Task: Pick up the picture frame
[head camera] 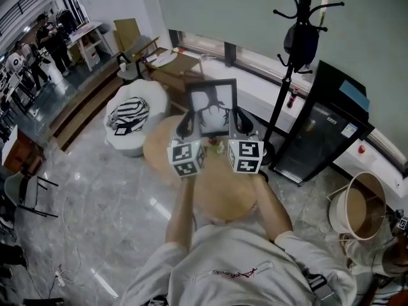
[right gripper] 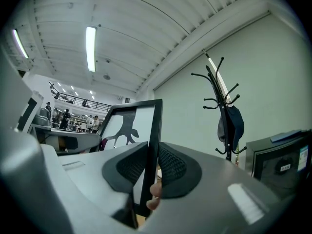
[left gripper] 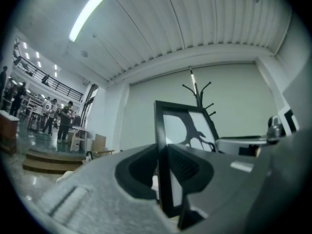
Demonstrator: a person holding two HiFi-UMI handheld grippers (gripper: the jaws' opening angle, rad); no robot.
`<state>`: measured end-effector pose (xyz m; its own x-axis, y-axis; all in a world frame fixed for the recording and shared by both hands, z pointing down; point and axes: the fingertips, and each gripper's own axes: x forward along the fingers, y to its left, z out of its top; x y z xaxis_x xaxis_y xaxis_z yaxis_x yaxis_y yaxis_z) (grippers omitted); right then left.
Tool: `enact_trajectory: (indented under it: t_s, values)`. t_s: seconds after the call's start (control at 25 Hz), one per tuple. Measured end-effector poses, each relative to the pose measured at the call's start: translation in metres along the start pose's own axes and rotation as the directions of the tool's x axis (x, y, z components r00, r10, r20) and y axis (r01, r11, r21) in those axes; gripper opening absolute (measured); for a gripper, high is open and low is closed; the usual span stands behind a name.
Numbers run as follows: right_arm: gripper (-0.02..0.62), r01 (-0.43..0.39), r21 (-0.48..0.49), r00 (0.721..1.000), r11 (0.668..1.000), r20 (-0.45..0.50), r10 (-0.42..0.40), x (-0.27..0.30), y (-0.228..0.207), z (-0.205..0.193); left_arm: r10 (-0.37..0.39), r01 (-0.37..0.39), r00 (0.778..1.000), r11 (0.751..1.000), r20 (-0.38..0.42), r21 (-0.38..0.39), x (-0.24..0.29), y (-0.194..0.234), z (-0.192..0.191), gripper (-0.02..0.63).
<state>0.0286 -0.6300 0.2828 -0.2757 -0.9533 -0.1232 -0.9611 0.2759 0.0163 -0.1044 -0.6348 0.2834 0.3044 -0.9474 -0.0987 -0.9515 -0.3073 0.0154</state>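
Observation:
A black picture frame [head camera: 213, 108] with a white print of a dark tree shape hangs upright in the air above the round wooden table [head camera: 220, 190]. My left gripper [head camera: 185, 127] is shut on the frame's left edge and my right gripper [head camera: 240, 122] is shut on its right edge. In the left gripper view the frame's black edge [left gripper: 162, 150] stands pinched between the dark pads. The right gripper view shows the frame's edge [right gripper: 153, 145] clamped the same way, with the print to its left.
A black coat stand [head camera: 294, 50] rises behind the table, beside a black cabinet [head camera: 319, 126]. A white pouf [head camera: 135, 121] with a striped cushion sits to the left, a pale bucket [head camera: 358, 204] at the right. Small items lie on the table under the frame. People stand far left.

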Motion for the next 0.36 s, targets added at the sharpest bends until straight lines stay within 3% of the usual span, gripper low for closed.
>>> enact_trajectory:
  t_s: [0.36]
  values:
    - [0.072, 0.0, 0.012, 1.0, 1.0, -0.012, 0.0, 0.0016, -0.0092, -0.0022, -0.007, 0.007, 1.0, 1.0, -0.014, 0.004, 0.0062, -0.0086, 0.0018, 0.067]
